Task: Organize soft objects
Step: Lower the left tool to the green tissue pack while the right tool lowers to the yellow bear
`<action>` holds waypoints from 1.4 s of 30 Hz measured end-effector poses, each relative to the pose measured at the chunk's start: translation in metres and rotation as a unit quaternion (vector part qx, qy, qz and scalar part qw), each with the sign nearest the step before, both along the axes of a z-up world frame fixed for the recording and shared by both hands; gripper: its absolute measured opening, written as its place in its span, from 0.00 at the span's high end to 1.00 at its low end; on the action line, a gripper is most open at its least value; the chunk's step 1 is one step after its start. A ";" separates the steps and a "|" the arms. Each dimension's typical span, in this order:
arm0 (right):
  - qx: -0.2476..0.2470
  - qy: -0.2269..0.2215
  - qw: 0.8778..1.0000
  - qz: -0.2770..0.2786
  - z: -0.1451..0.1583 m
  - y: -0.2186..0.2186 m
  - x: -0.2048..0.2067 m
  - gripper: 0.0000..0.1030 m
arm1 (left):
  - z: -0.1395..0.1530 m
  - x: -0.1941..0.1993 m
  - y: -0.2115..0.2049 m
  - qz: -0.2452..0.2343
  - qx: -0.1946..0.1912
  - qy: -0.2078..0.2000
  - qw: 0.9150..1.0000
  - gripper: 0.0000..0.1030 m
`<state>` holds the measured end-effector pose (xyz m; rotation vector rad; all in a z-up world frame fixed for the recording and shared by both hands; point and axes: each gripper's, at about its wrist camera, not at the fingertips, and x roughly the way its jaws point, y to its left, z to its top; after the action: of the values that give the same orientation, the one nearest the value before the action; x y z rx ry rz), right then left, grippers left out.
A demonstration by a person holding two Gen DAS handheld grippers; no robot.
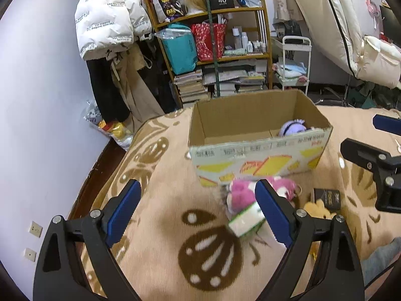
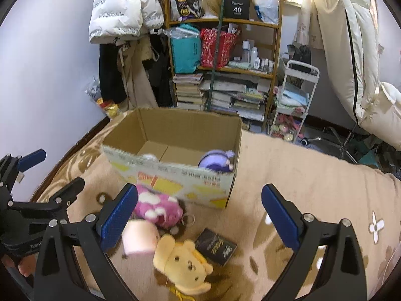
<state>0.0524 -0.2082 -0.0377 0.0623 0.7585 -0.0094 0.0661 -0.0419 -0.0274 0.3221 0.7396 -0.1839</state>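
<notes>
Cardboard box (image 2: 175, 175) behind pink plush (image 2: 158, 207), both grippers agape

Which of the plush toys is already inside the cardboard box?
The purple plush, tucked in the right end of the cardboard box. The pink plush and yellow bear plush both lie on the blanket outside it.

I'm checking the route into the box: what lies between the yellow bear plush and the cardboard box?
In the right wrist view, the pink plush lies between the yellow bear plush and the cardboard box.
</notes>
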 end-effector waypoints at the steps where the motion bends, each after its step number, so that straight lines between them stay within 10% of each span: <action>1: 0.000 0.004 1.000 0.002 -0.002 0.001 -0.003 0.00 | -0.002 -0.002 0.001 0.000 0.002 0.006 1.000 0.12; 29: 0.008 0.212 0.977 -0.001 -0.095 -0.002 0.009 0.01 | -0.065 0.020 -0.003 -0.011 0.014 0.151 0.988 0.12; 42: 0.027 0.242 0.970 0.023 -0.111 0.002 0.015 0.22 | -0.086 0.035 -0.015 -0.047 0.018 0.177 0.983 0.12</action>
<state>0.0674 -0.2062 -0.1483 0.0956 1.2501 0.0411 0.1007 -0.0572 -0.1132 0.3639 1.0821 -0.3220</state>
